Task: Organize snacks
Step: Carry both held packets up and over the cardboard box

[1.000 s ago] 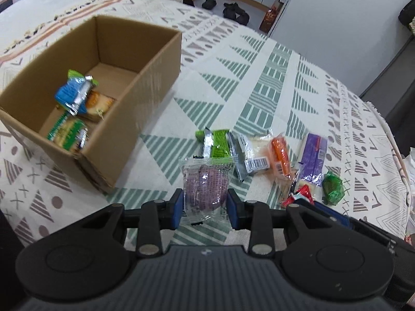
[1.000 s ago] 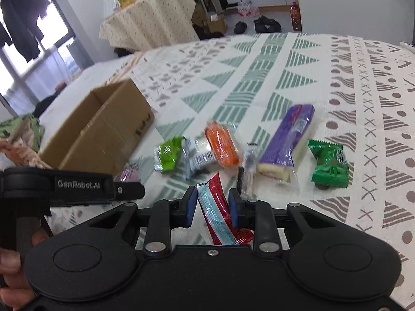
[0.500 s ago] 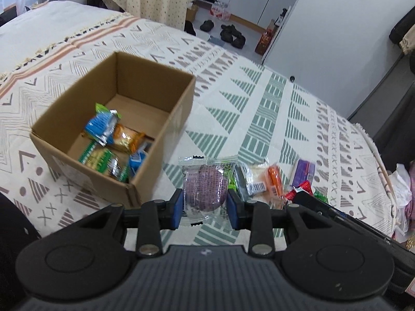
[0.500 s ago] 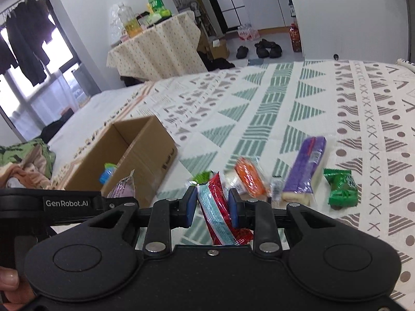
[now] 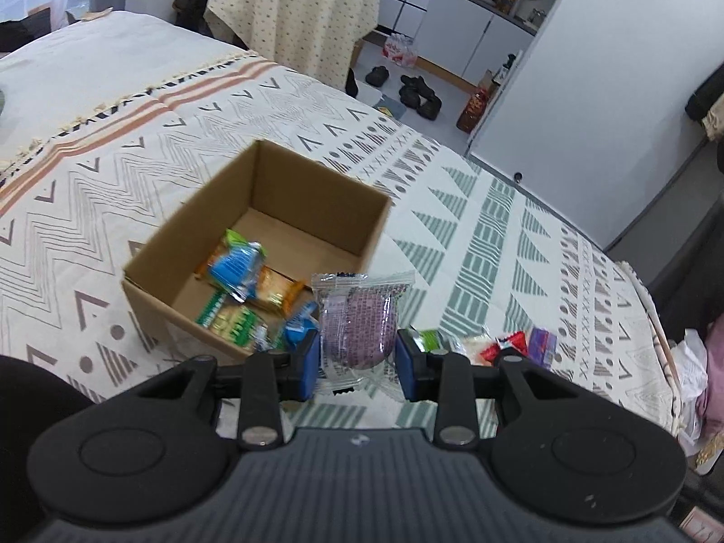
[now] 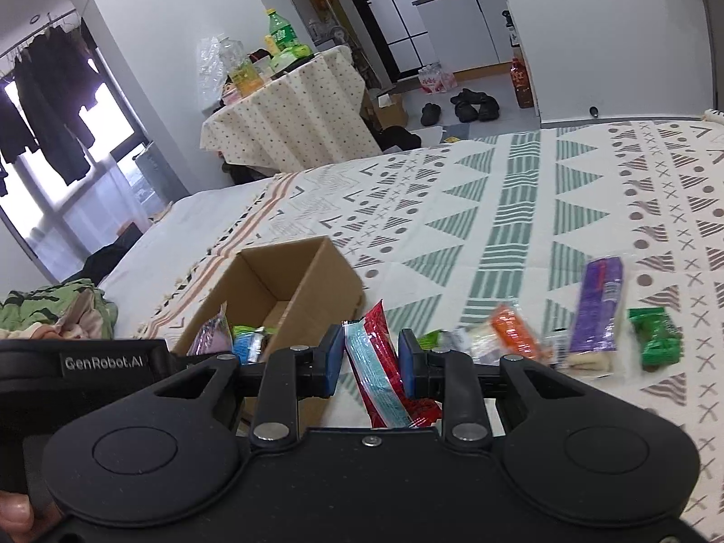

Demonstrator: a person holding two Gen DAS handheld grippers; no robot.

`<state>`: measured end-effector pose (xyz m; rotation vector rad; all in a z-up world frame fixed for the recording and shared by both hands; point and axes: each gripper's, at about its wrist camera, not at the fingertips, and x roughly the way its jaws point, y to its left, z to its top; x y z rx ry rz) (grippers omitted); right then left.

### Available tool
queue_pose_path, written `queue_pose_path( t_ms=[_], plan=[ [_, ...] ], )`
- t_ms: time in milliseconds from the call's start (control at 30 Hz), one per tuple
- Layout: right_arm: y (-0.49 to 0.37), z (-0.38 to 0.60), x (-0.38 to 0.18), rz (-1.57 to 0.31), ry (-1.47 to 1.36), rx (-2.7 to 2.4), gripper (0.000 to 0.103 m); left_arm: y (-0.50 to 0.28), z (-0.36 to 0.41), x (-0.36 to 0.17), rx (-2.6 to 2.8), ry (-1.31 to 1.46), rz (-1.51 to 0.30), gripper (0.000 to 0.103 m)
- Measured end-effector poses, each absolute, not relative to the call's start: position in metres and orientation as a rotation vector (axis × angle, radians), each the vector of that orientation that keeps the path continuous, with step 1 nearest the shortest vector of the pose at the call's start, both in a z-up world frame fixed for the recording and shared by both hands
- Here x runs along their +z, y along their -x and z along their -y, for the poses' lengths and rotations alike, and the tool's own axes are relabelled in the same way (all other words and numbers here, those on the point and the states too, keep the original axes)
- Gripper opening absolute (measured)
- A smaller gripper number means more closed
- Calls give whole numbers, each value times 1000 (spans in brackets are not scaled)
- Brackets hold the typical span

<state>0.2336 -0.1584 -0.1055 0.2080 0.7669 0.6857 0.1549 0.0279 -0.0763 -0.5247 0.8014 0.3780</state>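
Note:
An open cardboard box stands on the patterned cloth and holds several snack packets. My left gripper is shut on a clear packet with a purple round snack, held in the air just right of the box's near corner. My right gripper is shut on a red and light-blue stick packet, held in the air near the box. The left gripper with its purple packet also shows in the right wrist view.
Loose snacks lie on the cloth right of the box: an orange packet, a long purple packet, a green packet. The cloth's edge runs along the right. A covered side table stands beyond.
Both grippers rose with their packets and moved left toward the box. The box now sits closer under and ahead of both.

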Motion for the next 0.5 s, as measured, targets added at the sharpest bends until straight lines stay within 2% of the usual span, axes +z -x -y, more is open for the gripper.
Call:
queue_pose_path(
  t_ms=[500],
  plan=[
    [-228,113,-101,-725,-215,702,26,-152,-95,-76,408,601,-772,34]
  ],
)
